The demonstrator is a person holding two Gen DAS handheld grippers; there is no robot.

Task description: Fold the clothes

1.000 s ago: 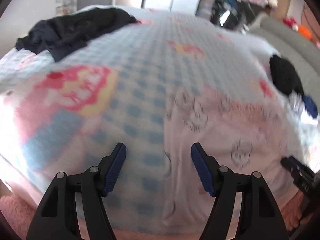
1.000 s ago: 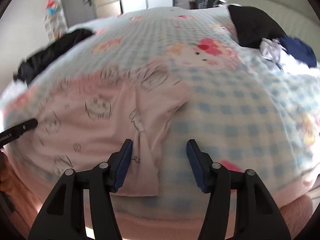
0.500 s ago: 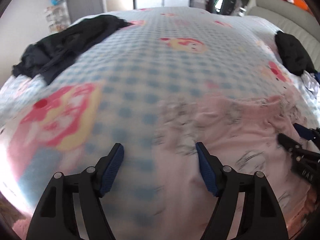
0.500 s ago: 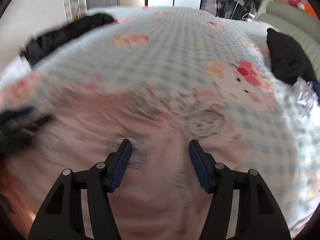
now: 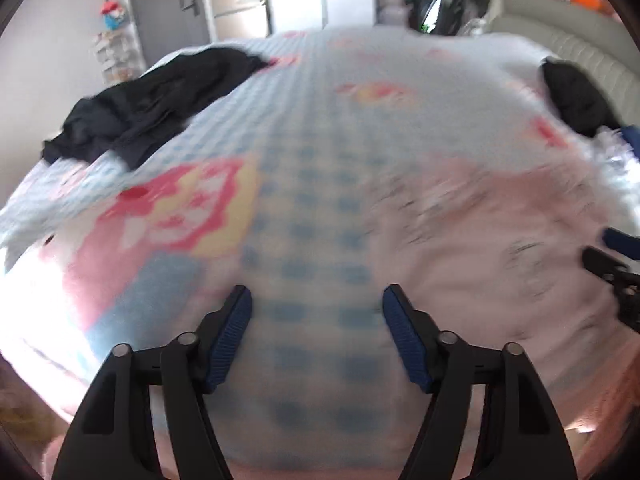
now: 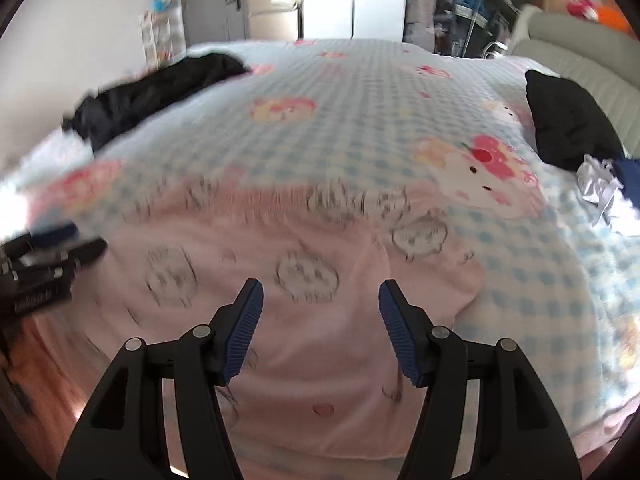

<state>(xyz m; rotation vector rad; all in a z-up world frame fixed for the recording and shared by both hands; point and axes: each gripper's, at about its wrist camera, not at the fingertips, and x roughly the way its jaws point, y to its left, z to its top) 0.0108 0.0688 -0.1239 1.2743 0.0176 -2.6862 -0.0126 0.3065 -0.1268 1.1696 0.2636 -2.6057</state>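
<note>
1. While the pink garment (image 6: 304, 280) lay flat on the bed (image 6: 360, 92), the right gripper (image 6: 320, 316) hung released above it, jaws empty.
2. The left gripper (image 5: 316, 320), jaws just narrowing on nothing, had the garment's edge right of its jaws.
3. Each should pinch an edge squarely.

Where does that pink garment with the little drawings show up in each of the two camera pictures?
Left wrist view: the pink garment lies at centre right, blurred, right of the open left gripper.
Right wrist view: it fills the lower middle, under the open right gripper.
Shared landmark: the black clothes, upper left in both.
</note>
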